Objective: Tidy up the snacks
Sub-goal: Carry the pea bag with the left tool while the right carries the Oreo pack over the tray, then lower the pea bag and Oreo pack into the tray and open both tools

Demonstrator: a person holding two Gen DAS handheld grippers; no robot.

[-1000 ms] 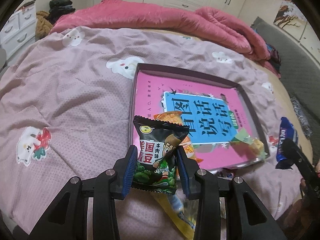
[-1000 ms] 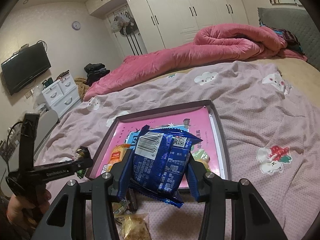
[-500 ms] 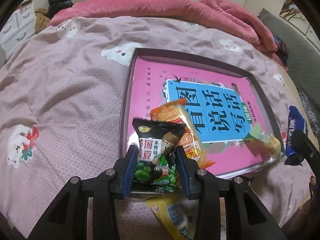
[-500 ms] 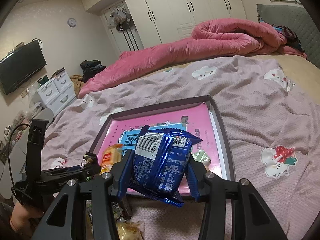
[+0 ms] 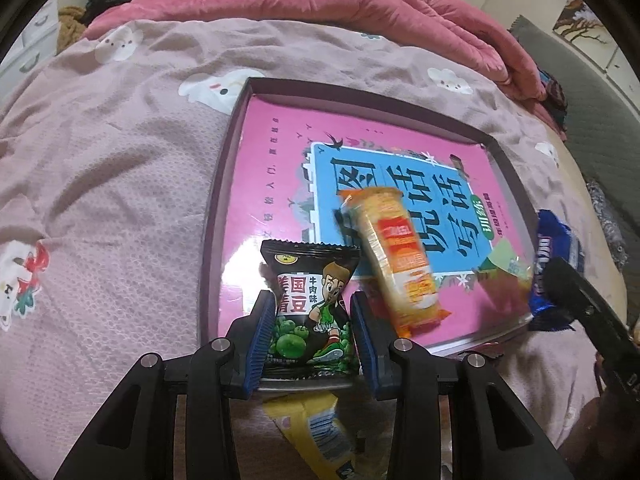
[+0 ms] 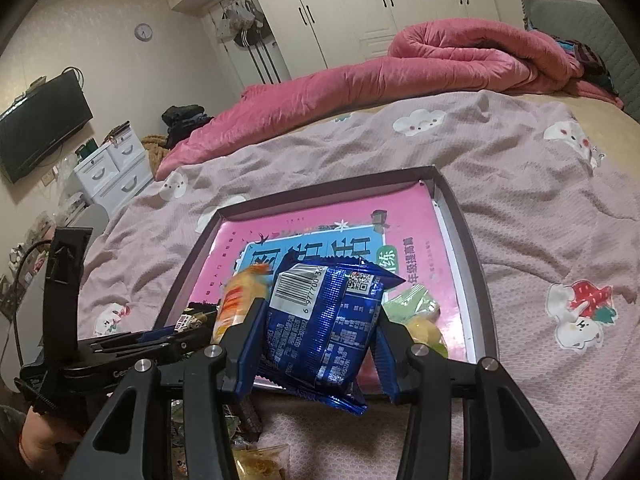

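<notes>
L gripper (image 5: 311, 334) clamps pea packet (image 5: 310, 296), hiding tray (image 5: 224, 184) edge; R gripper (image 6: 316, 344) clamps blue packet (image 6: 324, 324), its lower edge hidden.

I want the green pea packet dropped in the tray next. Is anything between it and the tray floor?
Nothing visible blocks it. The left gripper holds the green pea packet over the tray near edge; the orange cracker pack lies just right of it.
</notes>
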